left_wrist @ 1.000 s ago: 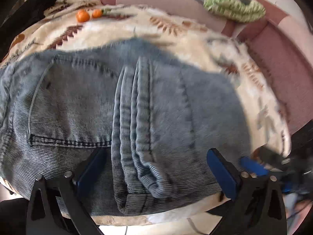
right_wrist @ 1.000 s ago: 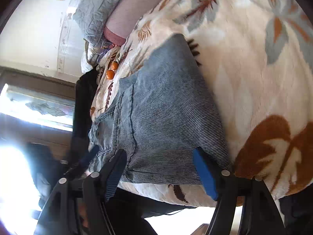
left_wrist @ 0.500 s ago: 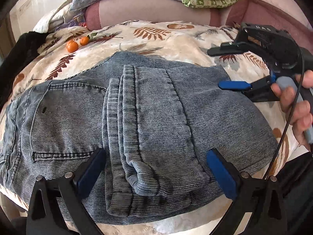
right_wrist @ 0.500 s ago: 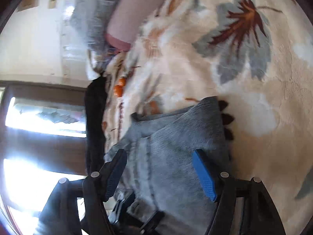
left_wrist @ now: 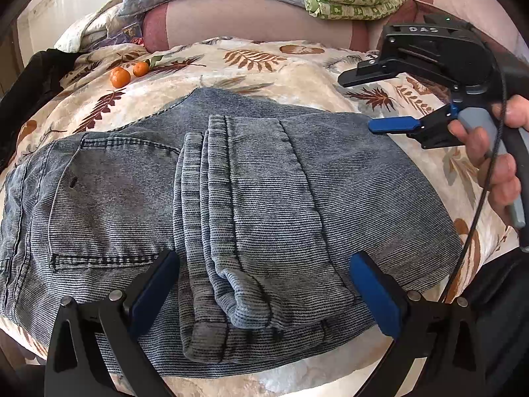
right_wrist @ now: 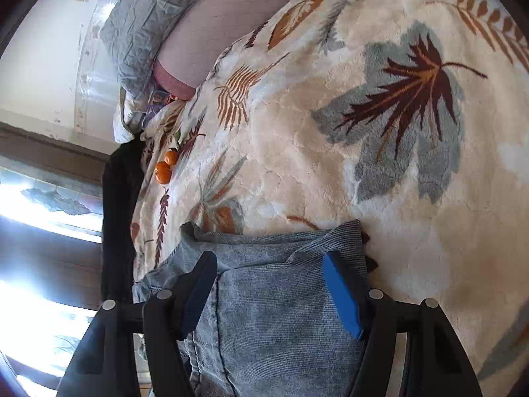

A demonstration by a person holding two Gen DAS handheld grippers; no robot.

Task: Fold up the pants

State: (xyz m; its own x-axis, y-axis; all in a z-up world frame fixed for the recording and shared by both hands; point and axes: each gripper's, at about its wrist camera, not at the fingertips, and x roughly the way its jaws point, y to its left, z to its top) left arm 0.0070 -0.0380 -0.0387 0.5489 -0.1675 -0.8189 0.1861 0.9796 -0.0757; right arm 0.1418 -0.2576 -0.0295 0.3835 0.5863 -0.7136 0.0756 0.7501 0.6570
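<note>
Here the folded pants (left_wrist: 231,198) lie on the blanket (left_wrist: 297,76).

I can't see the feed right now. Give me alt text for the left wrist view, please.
Folded blue-grey corduroy pants lie on a cream leaf-print blanket, leg hems stacked on top between the open blue-padded left gripper. At right, a hand holds the open right gripper above the pants' far edge; two small oranges sit far left.

Bright daylight, blown-out window (right_wrist: 39,205) glare, fisheye edges dark.
</note>
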